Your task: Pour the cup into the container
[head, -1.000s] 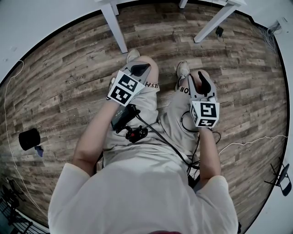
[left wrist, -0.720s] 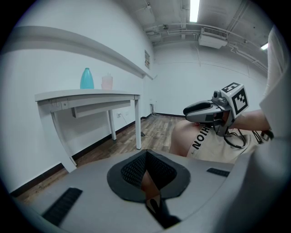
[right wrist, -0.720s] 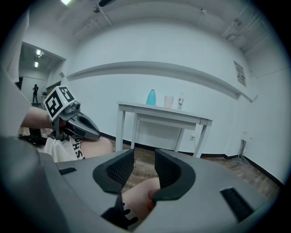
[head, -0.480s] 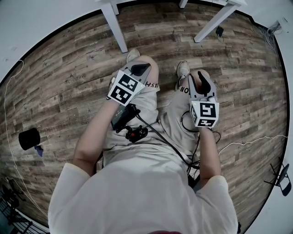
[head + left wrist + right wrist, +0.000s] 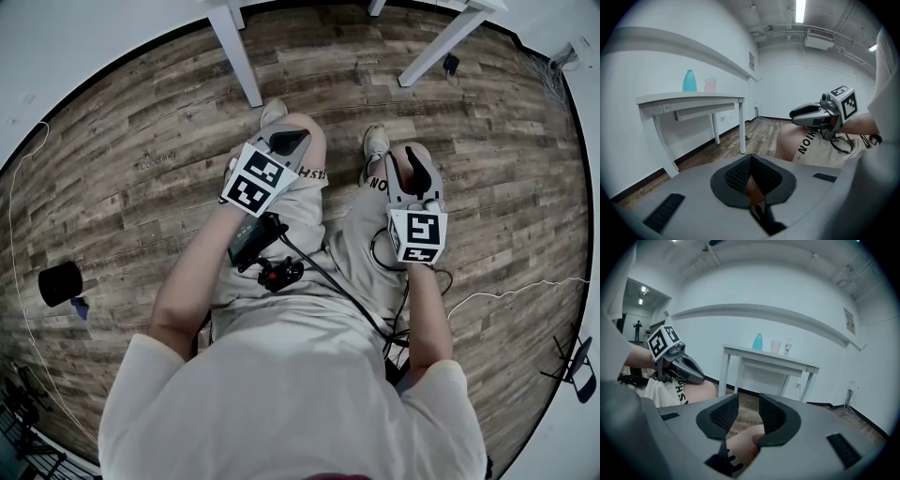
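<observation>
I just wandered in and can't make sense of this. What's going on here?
A person, apparently sitting, holds a gripper in each hand, both resting on the thighs. The left gripper is shut and empty. The right gripper stands slightly open with nothing between its jaws. Across the room, a white table carries a teal bottle, a translucent cup and a small bottle, all untouched. No pouring has begun.

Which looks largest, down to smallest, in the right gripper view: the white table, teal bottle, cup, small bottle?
1. white table
2. teal bottle
3. cup and small bottle: too alike to rank; one wider, one slimmer.
</observation>
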The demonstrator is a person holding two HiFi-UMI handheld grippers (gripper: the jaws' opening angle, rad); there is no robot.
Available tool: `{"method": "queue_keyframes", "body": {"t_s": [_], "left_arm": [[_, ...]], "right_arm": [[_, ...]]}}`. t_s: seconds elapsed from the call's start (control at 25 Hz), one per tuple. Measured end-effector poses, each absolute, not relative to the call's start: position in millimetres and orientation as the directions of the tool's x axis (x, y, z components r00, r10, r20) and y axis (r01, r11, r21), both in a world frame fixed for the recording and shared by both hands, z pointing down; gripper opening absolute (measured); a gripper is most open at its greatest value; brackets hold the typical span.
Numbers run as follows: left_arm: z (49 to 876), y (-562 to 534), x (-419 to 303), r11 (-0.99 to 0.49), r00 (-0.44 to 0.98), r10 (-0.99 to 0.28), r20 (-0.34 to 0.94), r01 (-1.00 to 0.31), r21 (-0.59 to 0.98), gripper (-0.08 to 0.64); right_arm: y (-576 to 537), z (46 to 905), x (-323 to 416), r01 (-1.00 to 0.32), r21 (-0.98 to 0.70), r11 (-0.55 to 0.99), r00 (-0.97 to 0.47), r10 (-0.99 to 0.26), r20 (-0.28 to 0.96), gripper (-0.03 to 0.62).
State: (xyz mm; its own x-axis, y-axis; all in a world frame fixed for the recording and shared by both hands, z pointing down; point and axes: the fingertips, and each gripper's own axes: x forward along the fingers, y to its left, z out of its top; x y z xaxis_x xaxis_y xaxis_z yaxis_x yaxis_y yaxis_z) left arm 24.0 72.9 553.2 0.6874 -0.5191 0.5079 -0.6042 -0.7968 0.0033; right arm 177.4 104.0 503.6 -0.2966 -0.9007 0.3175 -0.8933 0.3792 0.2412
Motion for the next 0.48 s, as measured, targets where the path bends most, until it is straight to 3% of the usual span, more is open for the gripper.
{"method": "queue_keyframes", "body": {"t_s": [0.48], "left_arm": [[553.6, 72.0, 23.2, -0.798, 0.689, -0.516, 0.508, -0.602, 0.006, 0.011]], "right_arm": [[109.7, 491.9, 174.8, -0.893, 0.209, 0.399, -0.349, -0.906, 0.241, 0.138]]}}
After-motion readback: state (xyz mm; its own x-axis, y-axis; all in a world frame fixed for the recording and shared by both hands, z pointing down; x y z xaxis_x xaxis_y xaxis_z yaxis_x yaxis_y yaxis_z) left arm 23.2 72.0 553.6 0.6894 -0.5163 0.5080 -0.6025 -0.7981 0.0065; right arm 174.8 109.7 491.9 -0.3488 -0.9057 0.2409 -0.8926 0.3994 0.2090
